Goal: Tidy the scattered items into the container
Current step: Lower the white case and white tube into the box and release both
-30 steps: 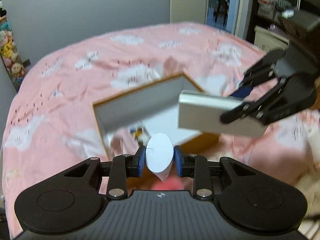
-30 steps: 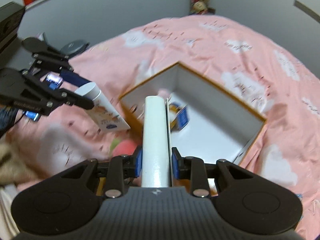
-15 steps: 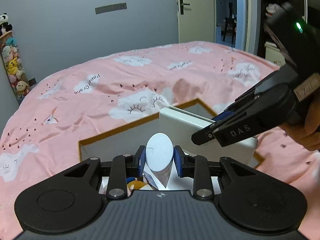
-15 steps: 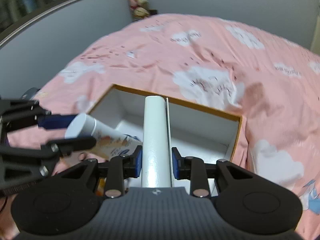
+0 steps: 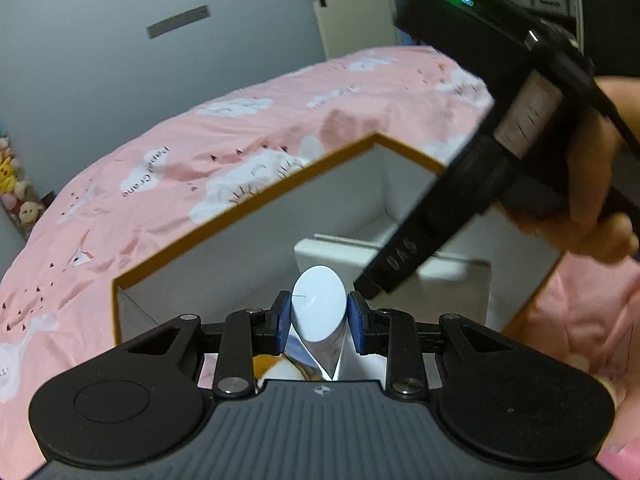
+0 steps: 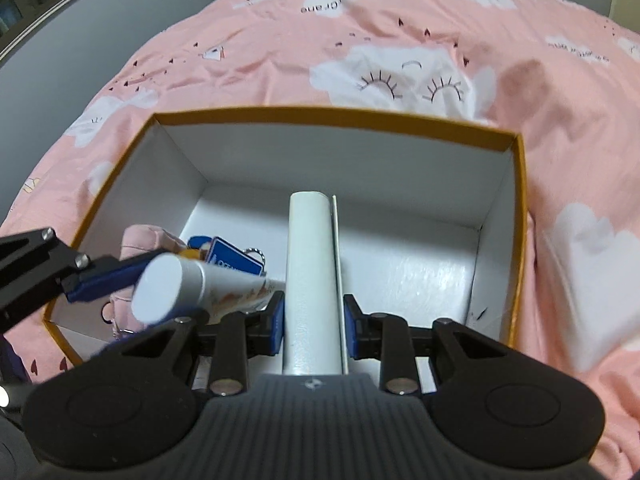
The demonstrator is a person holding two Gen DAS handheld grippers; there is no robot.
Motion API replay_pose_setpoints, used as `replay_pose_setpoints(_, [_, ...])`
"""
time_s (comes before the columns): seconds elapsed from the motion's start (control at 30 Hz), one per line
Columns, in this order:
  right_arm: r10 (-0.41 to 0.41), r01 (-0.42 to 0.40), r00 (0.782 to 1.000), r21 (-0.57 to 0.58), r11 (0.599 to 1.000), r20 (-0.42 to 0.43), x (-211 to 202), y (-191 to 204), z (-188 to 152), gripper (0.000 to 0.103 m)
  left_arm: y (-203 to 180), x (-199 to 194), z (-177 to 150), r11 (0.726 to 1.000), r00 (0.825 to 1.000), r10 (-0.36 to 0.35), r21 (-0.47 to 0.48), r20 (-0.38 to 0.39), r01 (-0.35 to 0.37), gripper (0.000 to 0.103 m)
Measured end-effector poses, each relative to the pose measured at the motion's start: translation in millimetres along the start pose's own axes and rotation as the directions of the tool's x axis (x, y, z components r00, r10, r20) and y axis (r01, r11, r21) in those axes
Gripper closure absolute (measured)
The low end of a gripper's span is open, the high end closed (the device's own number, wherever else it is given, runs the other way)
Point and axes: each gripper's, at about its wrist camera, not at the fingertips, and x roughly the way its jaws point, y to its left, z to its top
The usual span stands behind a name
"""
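A white container with an orange rim (image 6: 336, 114) (image 5: 248, 208) sits open on the pink bed. My left gripper (image 5: 319, 316) is shut on a white-capped tube (image 5: 319, 304), held over the container's near left part. In the right wrist view the tube (image 6: 172, 288) comes in from the left, with the left gripper (image 6: 160, 292) around it. My right gripper (image 6: 314, 324) is shut on a flat white box (image 6: 310, 272), held edge-on, low inside the container. From the left wrist that white box (image 5: 460, 280) shows behind the right gripper (image 5: 376, 284).
A pink item (image 6: 144, 240) and a blue key tag (image 6: 234, 260) lie in the container's left corner. The pink cloud-print duvet (image 6: 400, 40) surrounds it. A hand (image 5: 592, 200) holds the right gripper. Plush toys (image 5: 16, 200) line the grey wall; a door (image 5: 348, 0) stands beyond the bed.
Both grippers have come down toward the container with their loads. The white box has dropped from above the rim to inside it, and the tube now hangs over the interior.
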Motion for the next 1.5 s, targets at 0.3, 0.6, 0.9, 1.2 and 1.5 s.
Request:
replay_pose_setpoints(0.3, [0.039,-0.037,0.999,0.054,0.998,-0.034,8.6,-6.9,-4.6,0.071,-4.9,5.0,-0.8,0.997,0.998,-0.045,-0.066,-0.042,0.042,0.068])
replay_pose_setpoints(0.6, [0.036,-0.033,0.998,0.057,0.998,-0.055,9.7,-9.7,-8.9,0.071,-8.6,2.0,-6.0,0.985,0.994,-0.086,-0.158,-0.063,0.075,0.057])
replay_pose_setpoints(0.9, [0.005,-0.002,0.999,0.056,0.998,-0.054,5.4,-9.1,-7.8,0.071,16.9,-14.4,-8.0,0.939,0.985,-0.154,-0.32,-0.073,0.123,0.051])
replay_pose_setpoints(1.2, [-0.023,0.028,0.998,0.08,0.996,-0.058,6.7,-5.8,-7.0,0.071,47.1,-7.8,-17.4,0.901,0.983,-0.148,-0.425,-0.105,0.09,0.06])
replay_pose_setpoints(1.5, [-0.123,0.125,0.99,0.035,0.992,-0.065,25.7,9.2,-10.1,0.071,53.1,-18.4,-17.6,0.913,0.991,-0.09,-0.405,-0.096,0.043,0.06])
